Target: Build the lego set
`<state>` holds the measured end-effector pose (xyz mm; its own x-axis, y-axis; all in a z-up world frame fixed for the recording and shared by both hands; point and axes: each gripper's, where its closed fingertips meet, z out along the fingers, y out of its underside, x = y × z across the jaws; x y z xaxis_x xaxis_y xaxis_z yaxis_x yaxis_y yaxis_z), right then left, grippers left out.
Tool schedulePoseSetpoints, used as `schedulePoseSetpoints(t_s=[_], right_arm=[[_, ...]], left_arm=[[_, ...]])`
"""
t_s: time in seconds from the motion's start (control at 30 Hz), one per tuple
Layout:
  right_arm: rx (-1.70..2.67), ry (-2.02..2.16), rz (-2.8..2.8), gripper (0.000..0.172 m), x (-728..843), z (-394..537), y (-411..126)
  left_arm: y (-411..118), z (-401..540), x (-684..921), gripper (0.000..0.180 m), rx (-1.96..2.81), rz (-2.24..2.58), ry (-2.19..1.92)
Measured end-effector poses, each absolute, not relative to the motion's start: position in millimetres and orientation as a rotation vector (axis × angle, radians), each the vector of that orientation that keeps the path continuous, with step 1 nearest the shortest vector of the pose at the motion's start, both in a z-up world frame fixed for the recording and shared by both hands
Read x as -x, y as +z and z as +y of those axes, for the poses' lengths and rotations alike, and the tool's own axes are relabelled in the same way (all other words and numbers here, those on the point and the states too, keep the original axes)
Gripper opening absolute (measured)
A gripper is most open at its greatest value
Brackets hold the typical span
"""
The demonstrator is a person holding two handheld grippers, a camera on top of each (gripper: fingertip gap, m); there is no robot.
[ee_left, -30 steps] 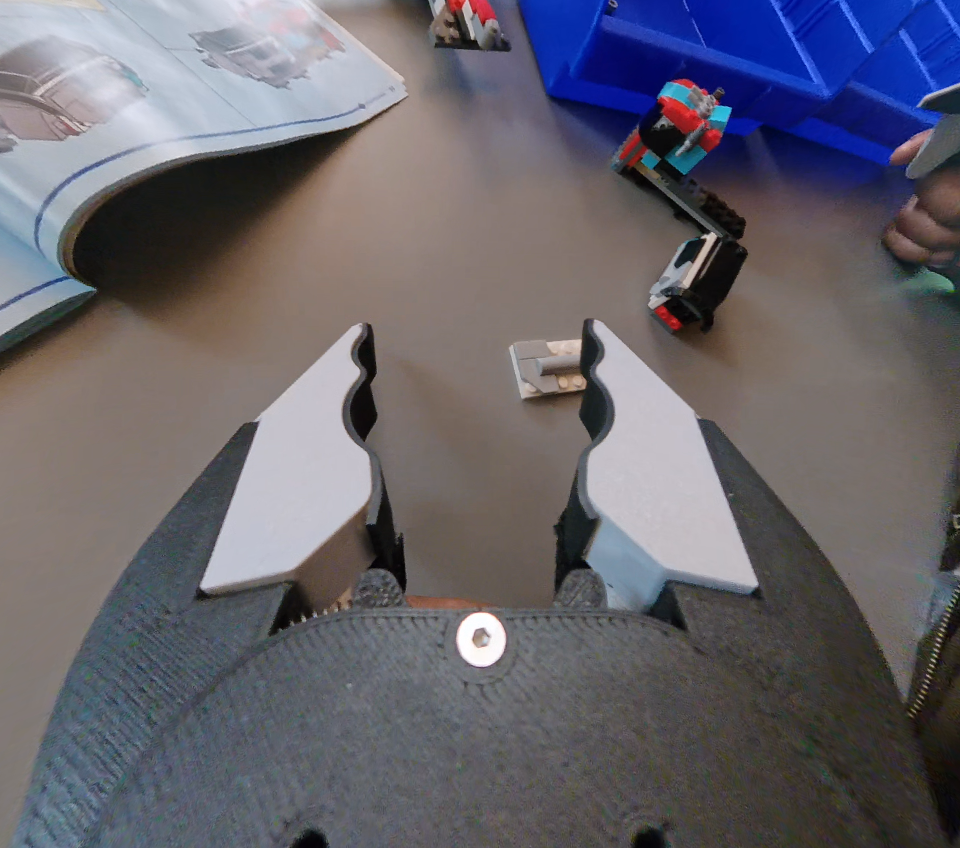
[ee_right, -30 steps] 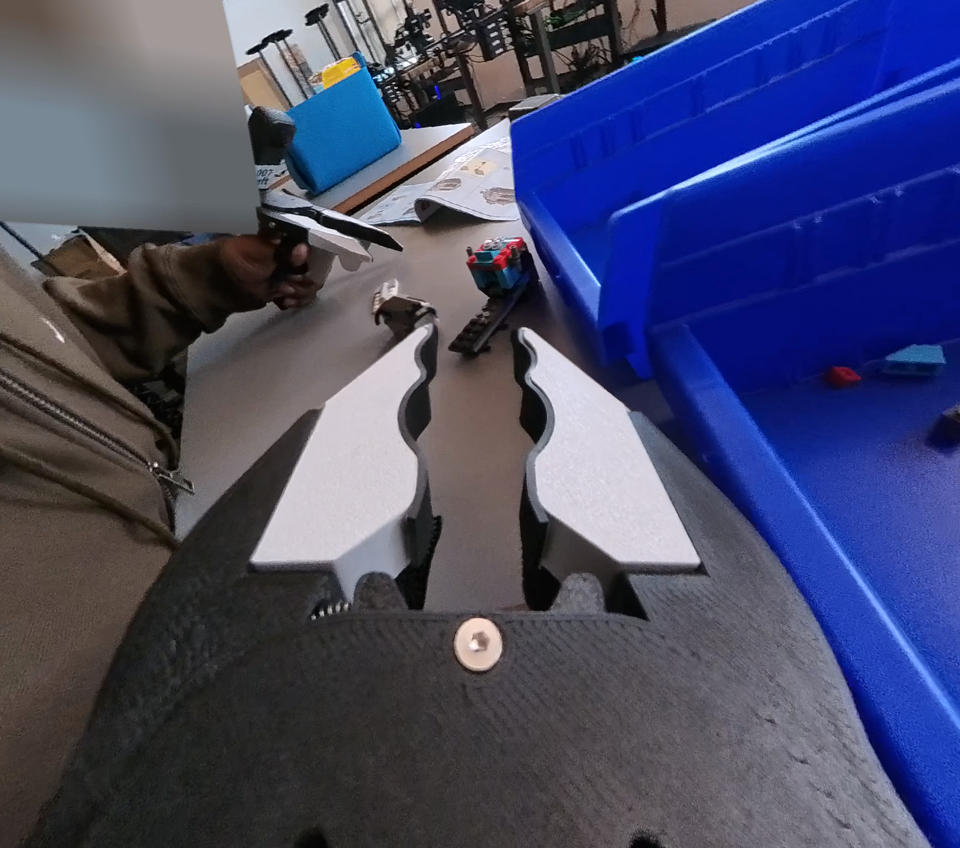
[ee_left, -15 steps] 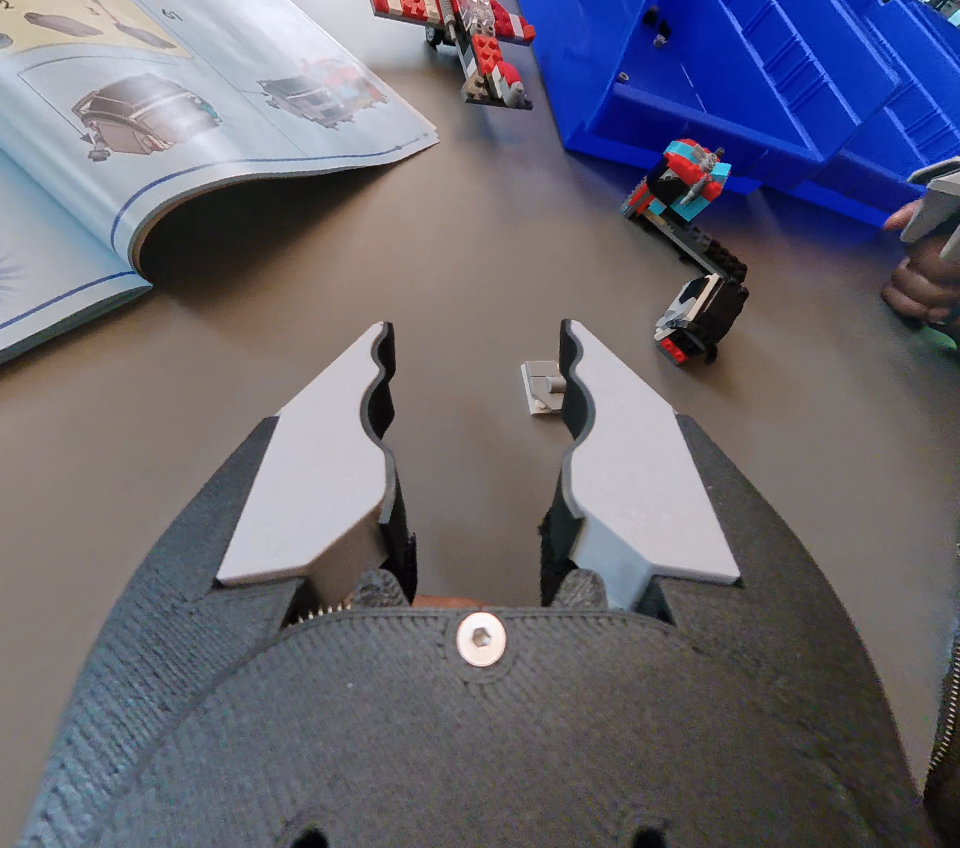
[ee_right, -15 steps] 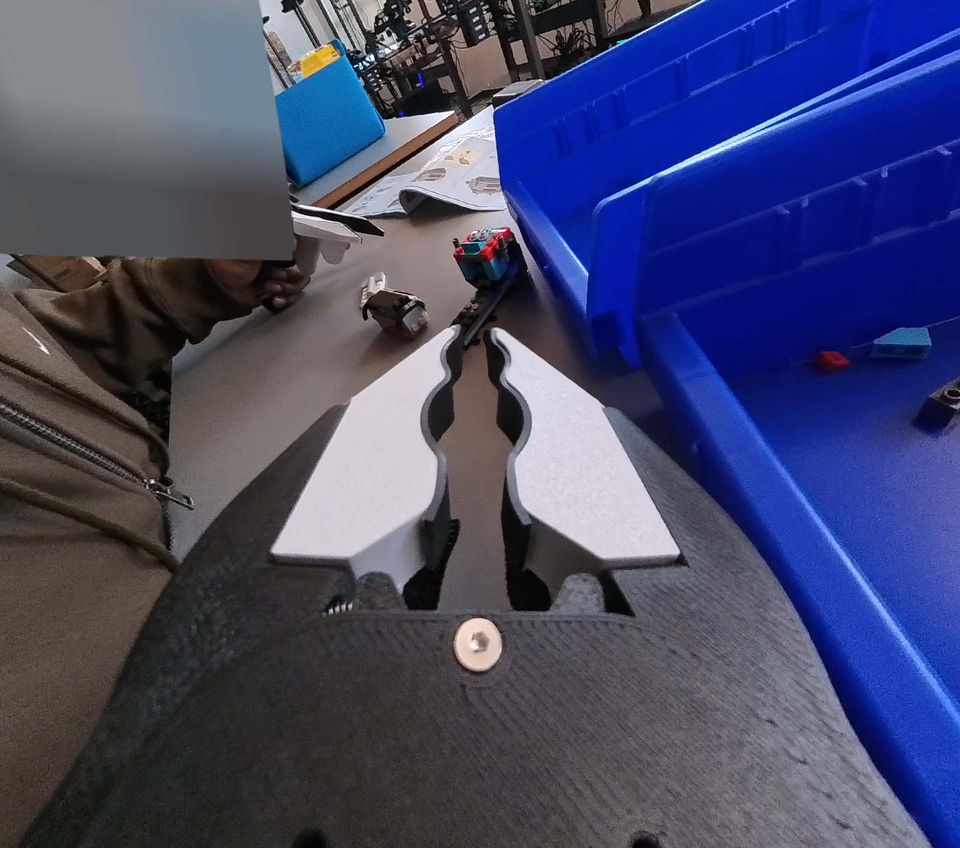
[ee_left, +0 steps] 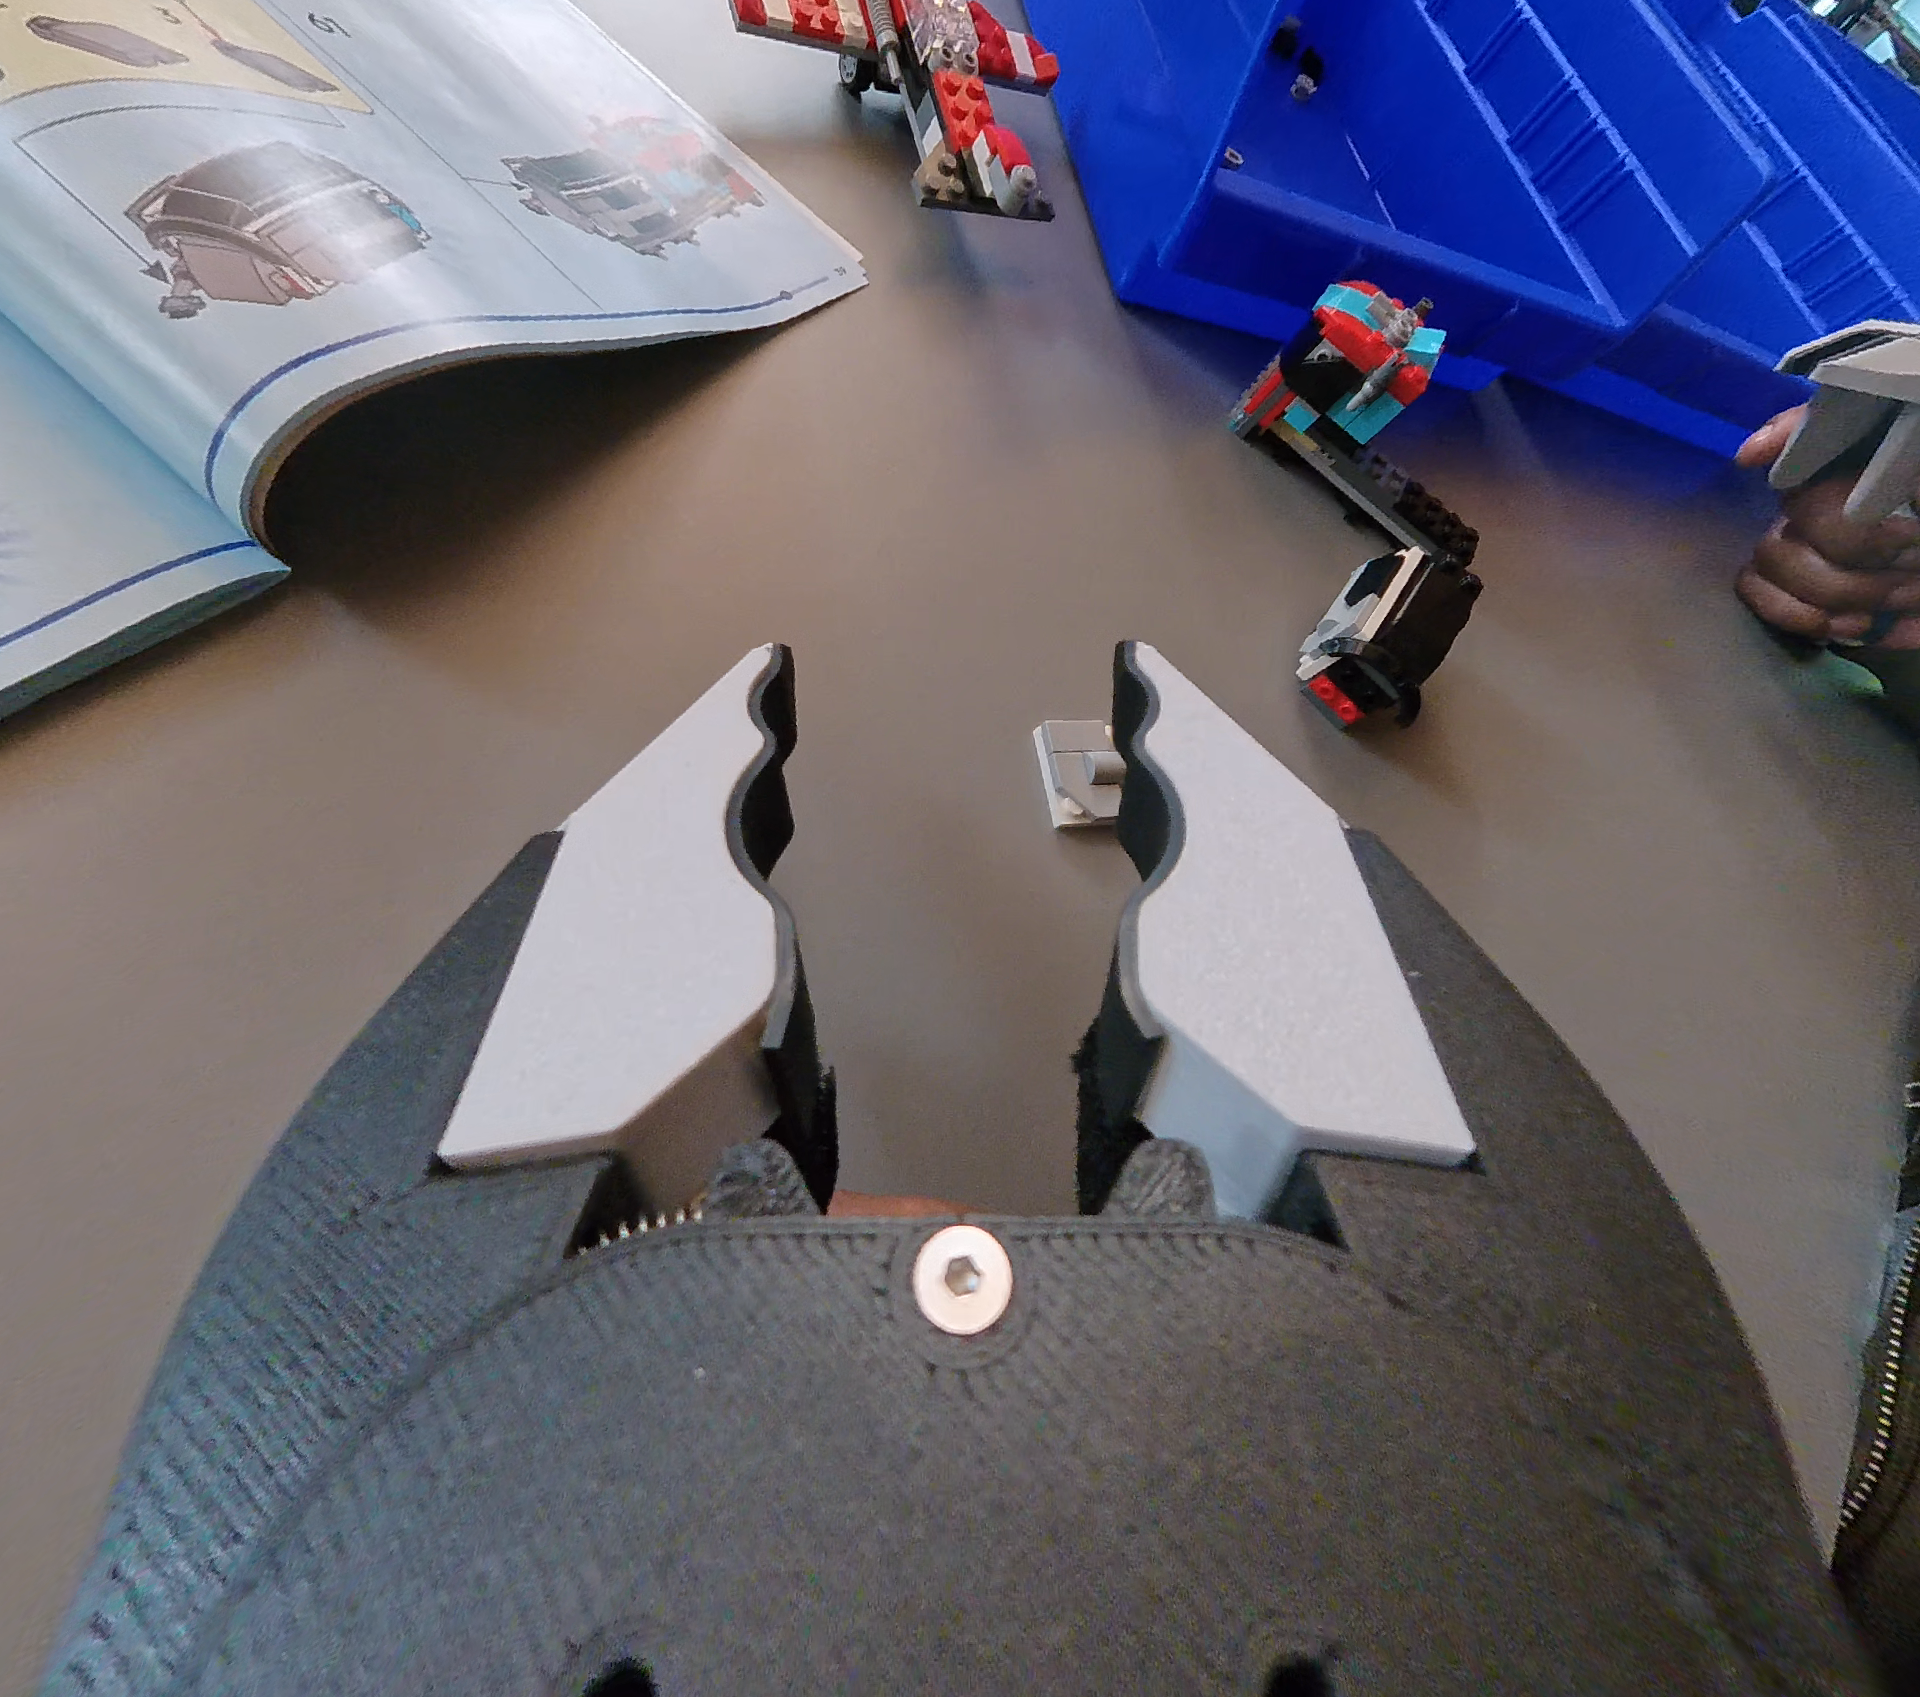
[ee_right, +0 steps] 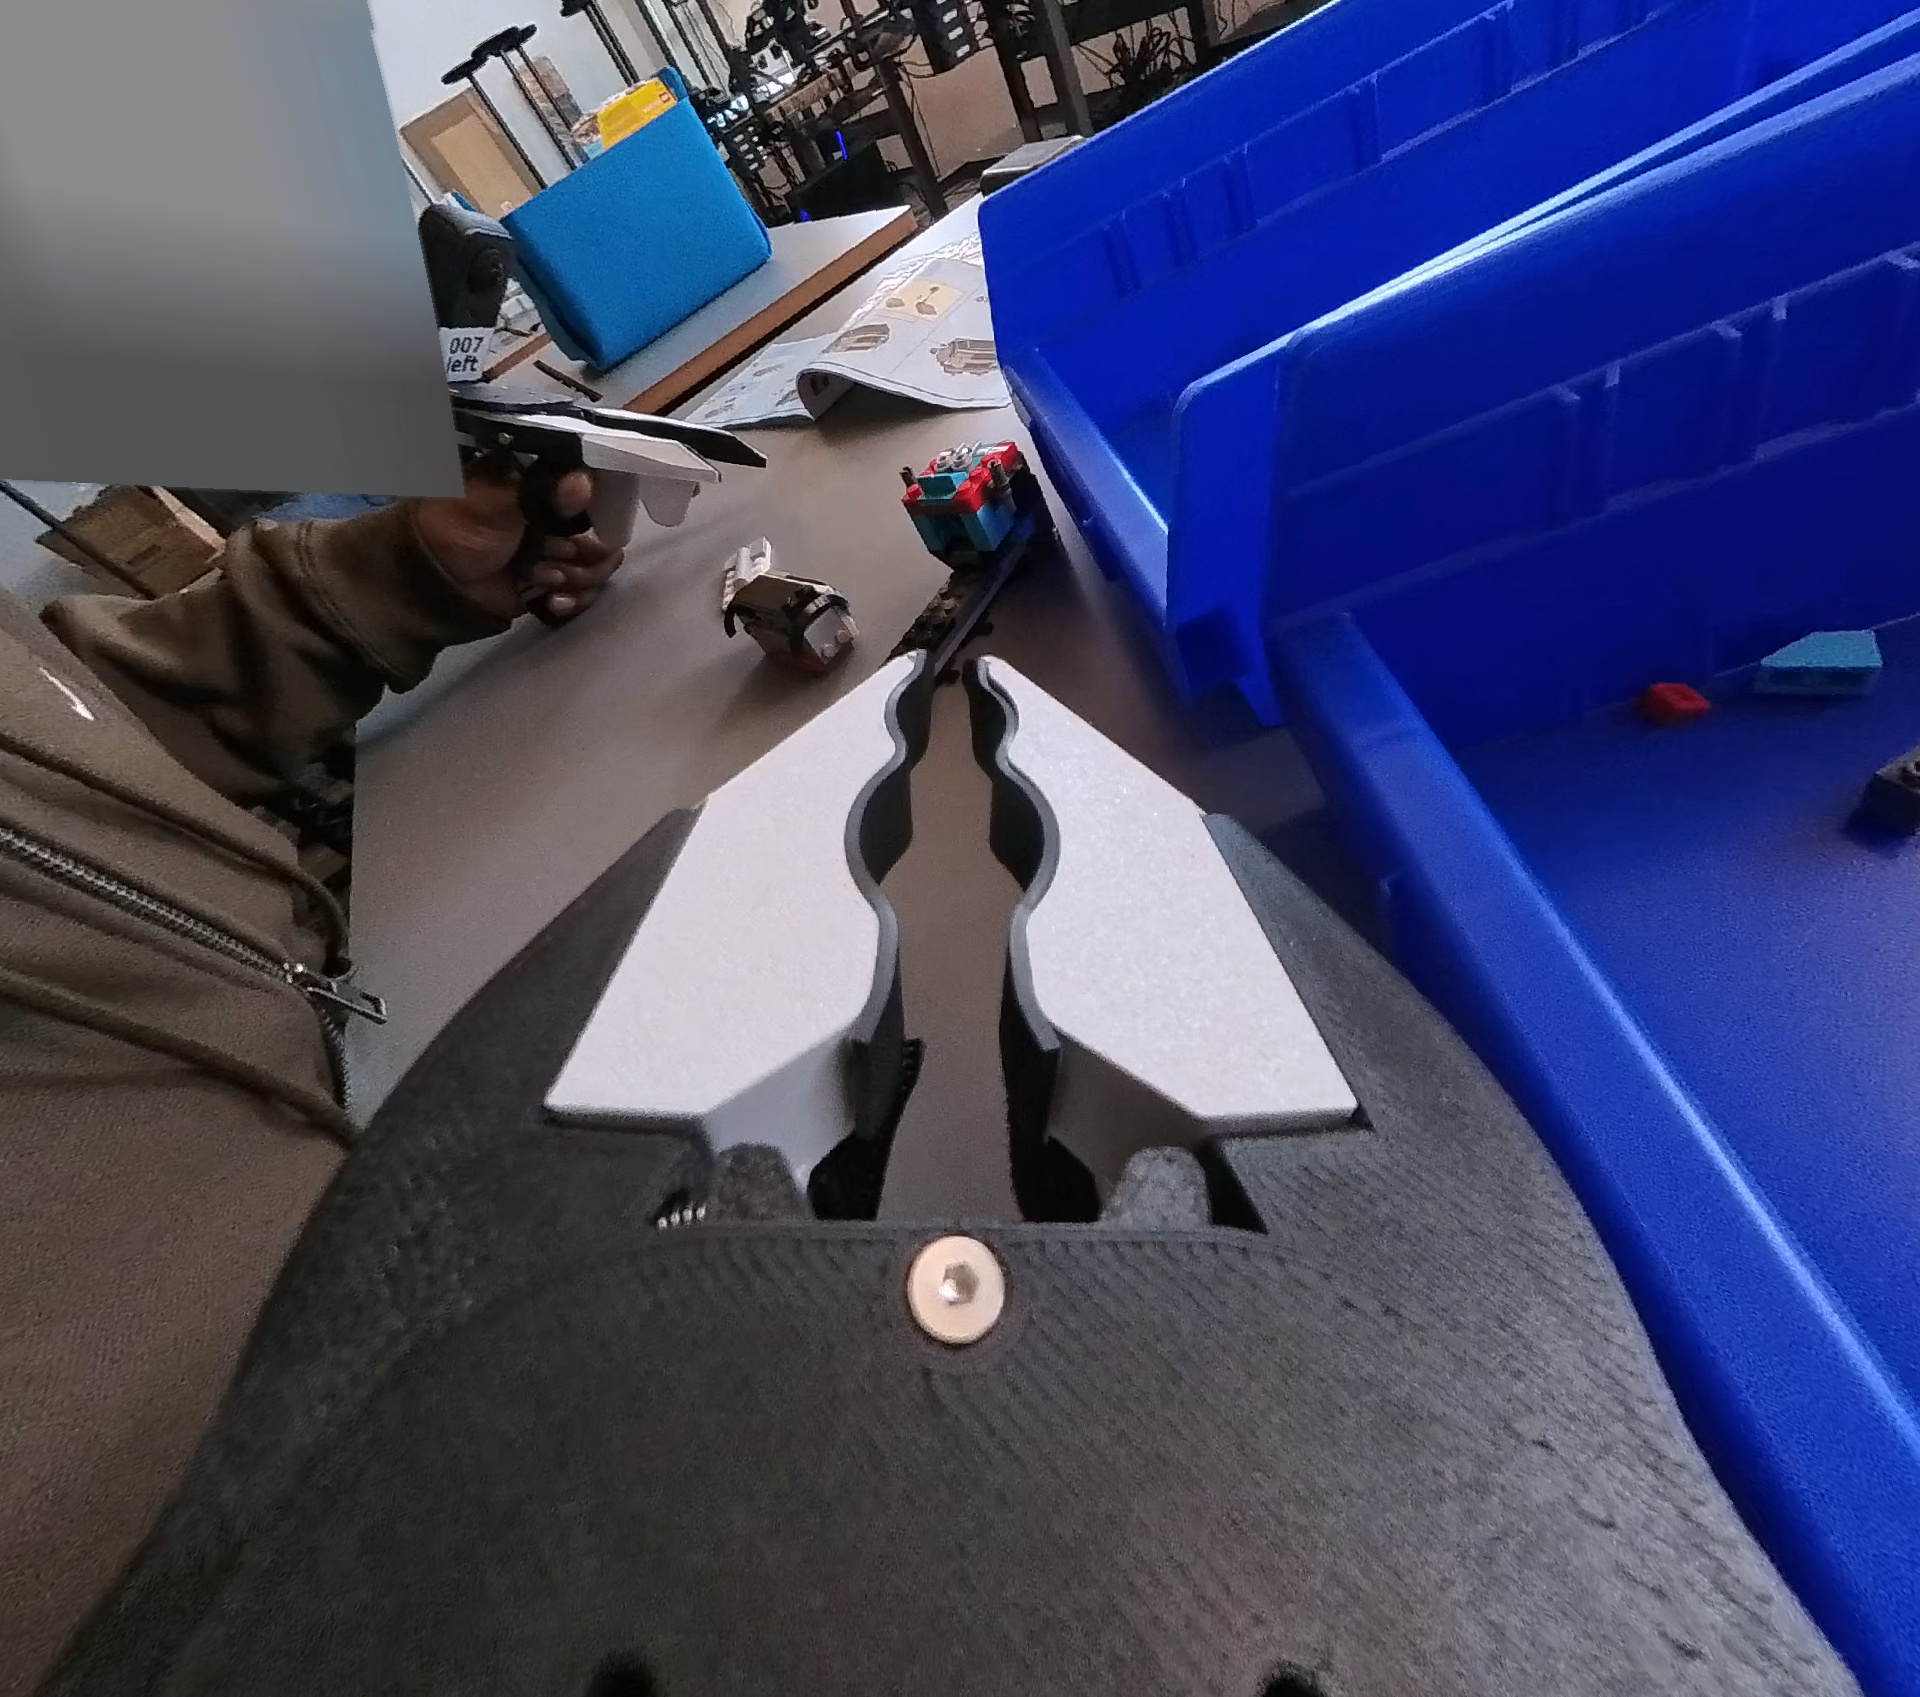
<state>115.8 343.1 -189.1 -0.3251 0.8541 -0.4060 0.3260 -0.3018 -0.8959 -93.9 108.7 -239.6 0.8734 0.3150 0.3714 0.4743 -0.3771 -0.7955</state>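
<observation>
My left gripper (ee_left: 951, 660) is open and empty, low over the brown table (ee_left: 883, 504). A small grey brick piece (ee_left: 1075, 769) lies on the table just inside its right finger (ee_left: 1226, 868), partly hidden by it and not gripped. A black and white brick piece (ee_left: 1387, 634) and a red and teal brick model on a long black bar (ee_left: 1351, 380) lie to the right. My right gripper (ee_right: 945, 665) is closed to a thin slit with nothing in it. It points along the table at the black bar (ee_right: 956, 619) and the model (ee_right: 966, 504).
Blue bins (ee_left: 1455, 37) stand at the back right, and the near one (ee_right: 1558, 972) holds loose bricks (ee_right: 1673, 700). An open instruction booklet (ee_left: 364, 193) lies at the left. A red and white brick plane (ee_left: 914, 47) sits beyond it. A person's sleeve (ee_right: 260, 660) is at the left. Across from one pair of fingers to the other is roughly 30 cm.
My left jaws narrowed a little and the gripper drew back from the grey piece. My right jaws came together on air, from partly open to almost closed.
</observation>
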Motion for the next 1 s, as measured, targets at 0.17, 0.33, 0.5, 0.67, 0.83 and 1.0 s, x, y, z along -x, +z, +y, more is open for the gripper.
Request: schedulePoseSetpoints(t_s=[0.17, 0.33, 0.5, 0.67, 0.83, 1.0], right_arm=[[1.502, 1.693, -1.531, 0.007, -115, 342, -190], [1.474, 1.708, -1.541, 0.007, -118, 339, -188], [1.466, 1.705, -1.556, 0.007, -126, 337, -188], [1.463, 1.737, -1.577, 0.007, -138, 337, -188], [1.450, 1.768, -1.612, 0.007, -148, 337, -188], [1.442, 1.815, -1.620, 0.007, -158, 339, -187]], left_arm=[[-208, 119, 103, 0.062, 1.924, -0.448, -0.071], [-121, 187, 100, 0.061, 1.932, -0.047, 0.007], [-85, 294, 79, 0.062, 2.039, 0.420, -0.012], [-97, 400, 47, 0.056, 2.108, 0.788, -0.173], [-142, 482, 21, 0.049, 2.196, 1.021, -0.312], [-197, 529, 19, 0.041, 2.330, 1.108, -0.362]])
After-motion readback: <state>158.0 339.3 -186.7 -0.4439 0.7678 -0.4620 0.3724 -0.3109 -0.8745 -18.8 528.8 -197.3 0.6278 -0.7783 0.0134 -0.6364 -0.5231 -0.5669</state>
